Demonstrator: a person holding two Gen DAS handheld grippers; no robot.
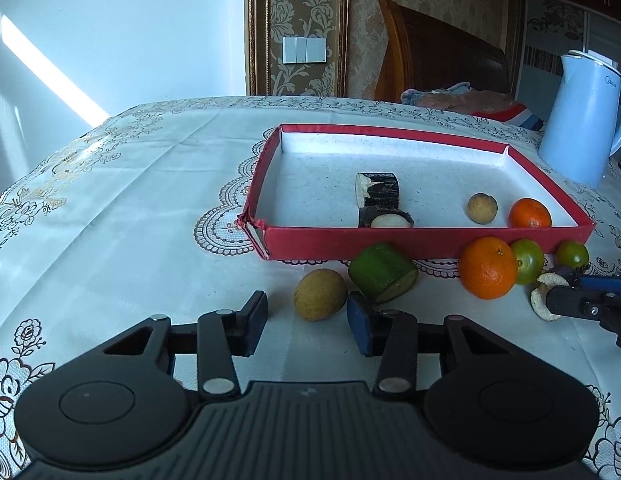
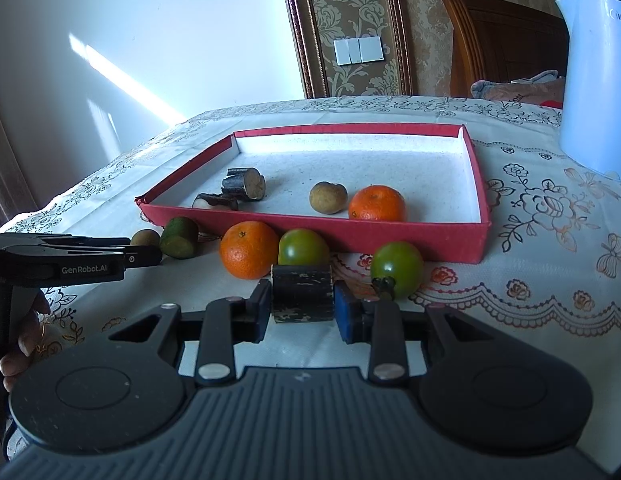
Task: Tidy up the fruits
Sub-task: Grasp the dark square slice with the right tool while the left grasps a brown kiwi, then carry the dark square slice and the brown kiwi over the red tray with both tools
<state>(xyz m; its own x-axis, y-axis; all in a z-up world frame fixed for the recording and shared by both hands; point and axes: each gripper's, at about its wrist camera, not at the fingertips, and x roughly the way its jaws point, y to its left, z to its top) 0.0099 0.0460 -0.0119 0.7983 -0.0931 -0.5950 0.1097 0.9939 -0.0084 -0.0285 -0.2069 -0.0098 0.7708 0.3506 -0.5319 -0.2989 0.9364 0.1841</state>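
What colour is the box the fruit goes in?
The box is red outside and white inside, clearest in the right wrist view.

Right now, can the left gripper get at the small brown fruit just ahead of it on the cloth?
Probably yes. The left gripper is open and the brown fruit lies just beyond its fingertips, nothing between; the green cut piece sits close on its right.

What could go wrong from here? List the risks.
1. The right gripper grips the dark sugarcane piece by its flat ends; if the grip is loose, it might roll out.
2. The orange and a green tomato sit right ahead against the red tray wall; a low carry could knock them.
3. The left gripper, open, sits near the small brown fruit; closing off-centre may push it away.
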